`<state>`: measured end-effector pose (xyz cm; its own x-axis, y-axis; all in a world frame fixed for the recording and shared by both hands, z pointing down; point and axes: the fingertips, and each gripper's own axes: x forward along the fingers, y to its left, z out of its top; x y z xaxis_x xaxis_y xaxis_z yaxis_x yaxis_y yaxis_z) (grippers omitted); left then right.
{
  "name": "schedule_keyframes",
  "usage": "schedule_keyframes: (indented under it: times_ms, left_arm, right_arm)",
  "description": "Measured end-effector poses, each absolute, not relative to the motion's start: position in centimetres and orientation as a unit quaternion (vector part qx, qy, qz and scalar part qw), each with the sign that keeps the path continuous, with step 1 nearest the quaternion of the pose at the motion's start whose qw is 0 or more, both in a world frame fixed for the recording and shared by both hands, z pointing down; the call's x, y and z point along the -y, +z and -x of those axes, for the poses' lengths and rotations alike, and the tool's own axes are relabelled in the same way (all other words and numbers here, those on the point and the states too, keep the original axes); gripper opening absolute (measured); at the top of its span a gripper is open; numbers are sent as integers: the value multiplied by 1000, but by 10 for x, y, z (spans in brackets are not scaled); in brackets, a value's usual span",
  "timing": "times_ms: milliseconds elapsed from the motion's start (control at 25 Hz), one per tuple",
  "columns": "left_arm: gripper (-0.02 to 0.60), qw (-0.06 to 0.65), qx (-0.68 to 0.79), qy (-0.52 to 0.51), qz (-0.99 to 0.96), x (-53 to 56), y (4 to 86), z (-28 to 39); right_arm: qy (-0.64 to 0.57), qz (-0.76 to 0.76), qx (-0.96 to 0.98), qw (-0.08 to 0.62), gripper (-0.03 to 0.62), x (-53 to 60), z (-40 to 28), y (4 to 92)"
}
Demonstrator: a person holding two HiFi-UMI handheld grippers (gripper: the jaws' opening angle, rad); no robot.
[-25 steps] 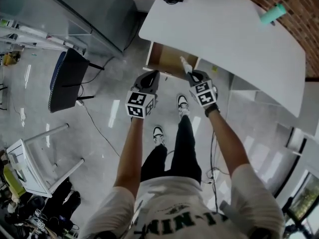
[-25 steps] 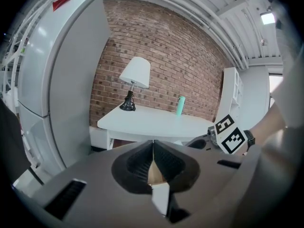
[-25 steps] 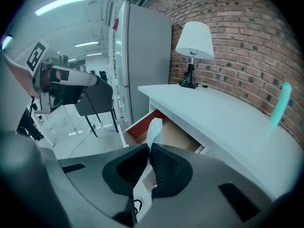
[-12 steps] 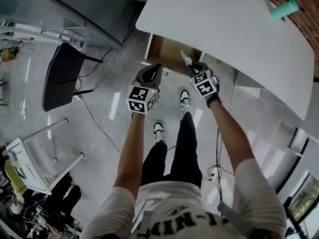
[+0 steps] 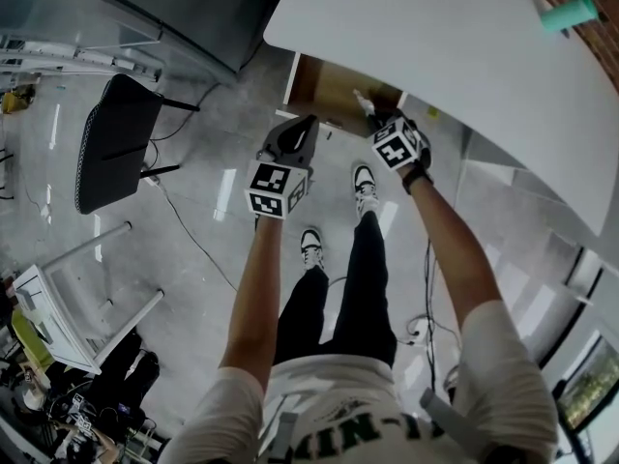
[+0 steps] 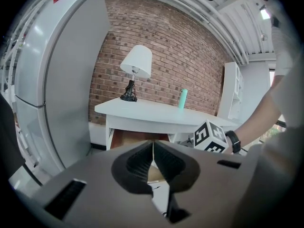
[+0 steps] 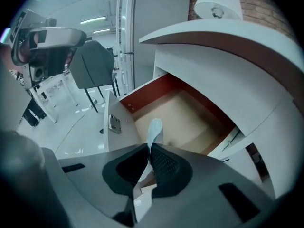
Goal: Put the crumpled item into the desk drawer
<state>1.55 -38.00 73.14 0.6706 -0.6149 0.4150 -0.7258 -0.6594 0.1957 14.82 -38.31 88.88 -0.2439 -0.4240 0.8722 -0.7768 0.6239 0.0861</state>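
Right tongs [image 7: 148, 151] have advanced over the drawer [image 7: 190, 114], pinching the crumpled item [image 7: 154, 128]; left tongs [image 6: 153, 147] pressed together.

The head view looks down from high up. Both gripper views sit low and close. All see the drawer [image 5: 334, 90].

White desk [image 6: 156, 112]: lamp [image 6: 136, 70], perhaps bottle [image 6: 183, 99]

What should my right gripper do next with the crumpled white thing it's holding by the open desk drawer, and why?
Probably ease the right gripper a little forward and down into the open drawer. Its fingers are shut on the crumpled white paper, which appears to hang near the drawer's front edge, so letting go here might miss.
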Motion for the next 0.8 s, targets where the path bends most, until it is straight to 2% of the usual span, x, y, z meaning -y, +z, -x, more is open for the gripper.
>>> schedule_keyframes:
  times_ms: [240, 320, 640, 800]
  left_arm:
    - [2, 177, 370, 159, -898, 379, 737, -15]
    - [2, 180, 369, 159, -898, 379, 738, -15]
    - [2, 184, 370, 151, -898, 381, 726, -11]
    - [2, 189, 373, 153, -896, 382, 716, -9]
  right_arm:
    - [199, -402, 756, 477, 28, 384, -154, 900]
    - [206, -403, 755, 474, 156, 384, -153, 900]
    - [221, -414, 756, 456, 163, 384, -155, 880]
    - [231, -442, 762, 412, 163, 387, -158, 851]
